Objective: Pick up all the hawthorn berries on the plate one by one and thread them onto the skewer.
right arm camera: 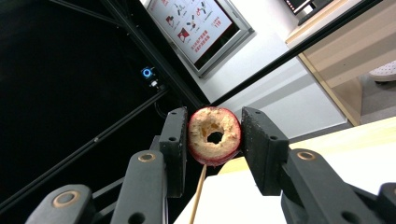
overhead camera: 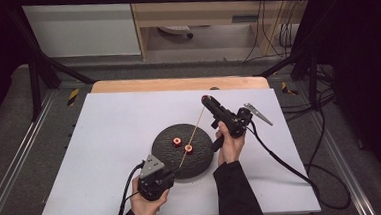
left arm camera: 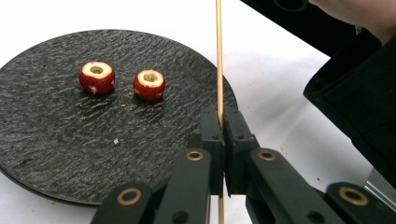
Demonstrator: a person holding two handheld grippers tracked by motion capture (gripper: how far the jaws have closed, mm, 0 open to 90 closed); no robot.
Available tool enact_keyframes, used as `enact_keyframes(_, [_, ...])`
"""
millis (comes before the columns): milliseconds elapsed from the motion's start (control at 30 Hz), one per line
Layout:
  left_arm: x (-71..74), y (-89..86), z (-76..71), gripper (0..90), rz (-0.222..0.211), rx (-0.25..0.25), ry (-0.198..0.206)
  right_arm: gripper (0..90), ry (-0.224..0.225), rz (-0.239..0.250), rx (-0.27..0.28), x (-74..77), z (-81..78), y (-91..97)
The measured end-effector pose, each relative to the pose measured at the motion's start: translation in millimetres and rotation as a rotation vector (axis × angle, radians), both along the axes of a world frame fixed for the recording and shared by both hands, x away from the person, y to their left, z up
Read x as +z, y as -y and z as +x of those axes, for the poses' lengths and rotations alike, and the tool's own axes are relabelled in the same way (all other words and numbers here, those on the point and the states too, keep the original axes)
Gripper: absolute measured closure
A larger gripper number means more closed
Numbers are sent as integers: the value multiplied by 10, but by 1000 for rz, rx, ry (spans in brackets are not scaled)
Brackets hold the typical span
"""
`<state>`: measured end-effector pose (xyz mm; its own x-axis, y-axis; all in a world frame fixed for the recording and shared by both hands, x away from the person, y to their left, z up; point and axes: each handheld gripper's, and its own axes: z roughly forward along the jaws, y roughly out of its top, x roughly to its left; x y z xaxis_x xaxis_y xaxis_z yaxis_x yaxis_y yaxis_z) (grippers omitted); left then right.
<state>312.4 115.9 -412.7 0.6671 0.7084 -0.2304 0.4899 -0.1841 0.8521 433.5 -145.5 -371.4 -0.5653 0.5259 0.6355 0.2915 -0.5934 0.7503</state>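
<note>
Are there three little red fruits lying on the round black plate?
No, only two cored red fruits lie on the round black textured plate; a third cored red fruit sits between the right gripper jaws.

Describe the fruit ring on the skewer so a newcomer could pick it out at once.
Start at the round black plate on the white table, and follow the thin wooden skewer up to the right gripper. The red cored fruit ring is clamped there, in the air; the two other rings lie on the plate.

A thin wooden skewer point(left arm camera: 218, 56) crosses a rough, matt black plate point(left arm camera: 56, 140).
</note>
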Motion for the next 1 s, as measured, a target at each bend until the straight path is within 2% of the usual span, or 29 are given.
enact_keyframes(167, [-4,8,6,880,-5,4,-3,628,-1,-5,3,-20,2,-16])
enact_keyframes(333, [0,42,23,880,-33,7,-26,628,-1,-3,3,-45,-12,-42])
enact_keyframes(600, [21,98,-5,881,-65,21,-30,630,8,-8,-1,-79,-30,-74])
enact_keyframes(800, [8,135,22,882,-79,37,-52,632,8,10,7,-95,-43,-92])
enact_keyframes(1000, [-7,171,-11,883,-66,43,-33,632,-6,19,9,-77,-79,-84])
